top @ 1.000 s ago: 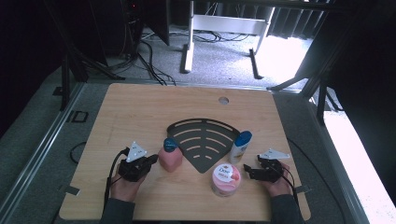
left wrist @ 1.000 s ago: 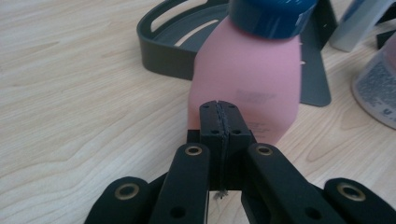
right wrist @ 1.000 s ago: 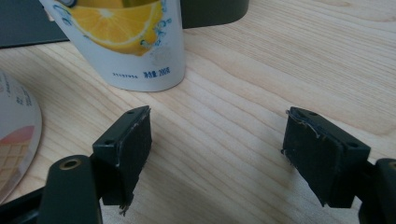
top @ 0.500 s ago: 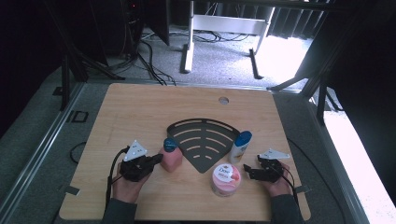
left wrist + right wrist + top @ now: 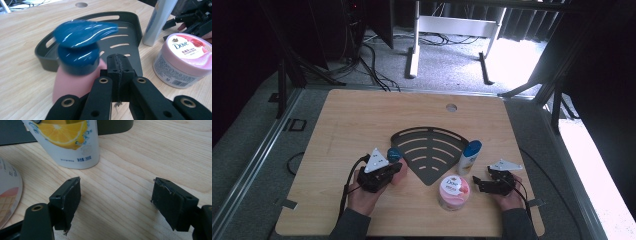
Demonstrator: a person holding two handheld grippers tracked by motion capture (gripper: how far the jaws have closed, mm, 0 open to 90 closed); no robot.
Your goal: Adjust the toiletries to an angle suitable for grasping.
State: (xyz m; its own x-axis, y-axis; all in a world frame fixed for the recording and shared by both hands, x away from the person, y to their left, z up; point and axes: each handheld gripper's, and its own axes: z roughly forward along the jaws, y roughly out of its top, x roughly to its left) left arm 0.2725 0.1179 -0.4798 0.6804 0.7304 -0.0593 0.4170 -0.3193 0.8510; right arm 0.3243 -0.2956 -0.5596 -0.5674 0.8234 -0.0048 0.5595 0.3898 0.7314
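Looking down from the high view, a wooden table carried a dark fan-shaped rack at its centre. At the rack's eight o'clock stood a pink bottle with a blue cap, and the left gripper lay touching it from the near side. A white bottle with a blue cap stood at the rack's three o'clock edge, with a pink Dove jar at about five o'clock. The right gripper rested just beside the jar, at its three o'clock.

In the left gripper view, the left gripper had its jaws clenched together with nothing between them. The pink bottle stood blurred at their ten o'clock, just beside them, in front of the rack. The jar sat at three o'clock.

In the right gripper view, the right gripper was released, jaws wide over bare wood. The white bottle, printed with an orange slice, stood at eleven o'clock, apart from both jaws.
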